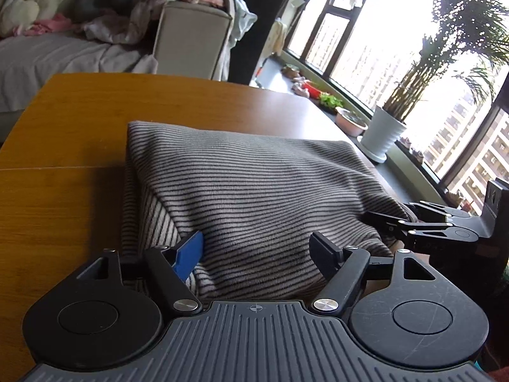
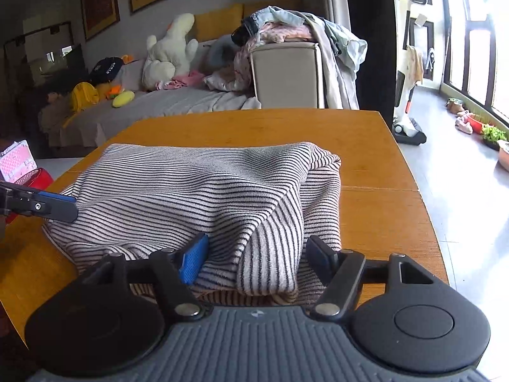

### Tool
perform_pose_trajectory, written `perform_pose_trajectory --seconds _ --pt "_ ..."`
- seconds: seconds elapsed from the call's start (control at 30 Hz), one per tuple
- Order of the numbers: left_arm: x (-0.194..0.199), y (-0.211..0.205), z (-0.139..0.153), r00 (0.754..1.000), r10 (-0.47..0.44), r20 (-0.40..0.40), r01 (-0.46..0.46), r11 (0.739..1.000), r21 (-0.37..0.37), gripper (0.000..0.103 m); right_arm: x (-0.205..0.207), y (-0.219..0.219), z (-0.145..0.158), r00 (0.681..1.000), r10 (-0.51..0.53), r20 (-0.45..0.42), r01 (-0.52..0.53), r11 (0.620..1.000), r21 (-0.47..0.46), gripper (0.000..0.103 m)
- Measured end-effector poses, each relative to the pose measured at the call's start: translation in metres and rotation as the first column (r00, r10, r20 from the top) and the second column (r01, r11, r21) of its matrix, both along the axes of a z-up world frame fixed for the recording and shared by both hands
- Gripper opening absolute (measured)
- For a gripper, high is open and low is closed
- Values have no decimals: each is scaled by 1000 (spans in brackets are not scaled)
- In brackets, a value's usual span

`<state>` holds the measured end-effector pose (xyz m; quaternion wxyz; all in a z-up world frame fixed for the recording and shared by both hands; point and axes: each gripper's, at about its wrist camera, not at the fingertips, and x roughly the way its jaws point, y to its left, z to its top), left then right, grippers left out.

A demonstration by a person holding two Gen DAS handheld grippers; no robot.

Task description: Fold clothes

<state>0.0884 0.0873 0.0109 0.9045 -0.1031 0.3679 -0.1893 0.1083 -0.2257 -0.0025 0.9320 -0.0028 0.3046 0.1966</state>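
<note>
**Striped garment lying folded on the wooden table**

A striped garment [image 1: 254,197] is seen bunched near the table's [image 1: 63,133] near edge. The left gripper [image 1: 257,248] and right gripper [image 2: 259,256] are both spread wide around its folds. Only the left view shows the potted palm [image 1: 385,133]; only the right shows the plush toy [image 2: 168,54]. The garment's near hem is hidden.

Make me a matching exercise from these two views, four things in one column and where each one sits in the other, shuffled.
Things:
1. striped garment
2. white plant pot
3. white plush toy
4. pile of clothes

Places:
A. on the window ledge
B. on the sofa's armrest
C. on the wooden table
D. on the sofa seat

Pairs: 1-C, 2-A, 3-D, 4-B
</note>
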Motion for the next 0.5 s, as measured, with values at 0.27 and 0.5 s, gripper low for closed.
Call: perform_pose_trajectory --seconds 0.27,0.5 --pt "52 2 -5 998 47 44 -48 999 17 86 -21 20 -4 998 61 -22 -60 997 39 71" --pt "69 8 5 995 96 28 -96 995 -9 92 -44 30 21 991 117 65 -116 993 -22 91"
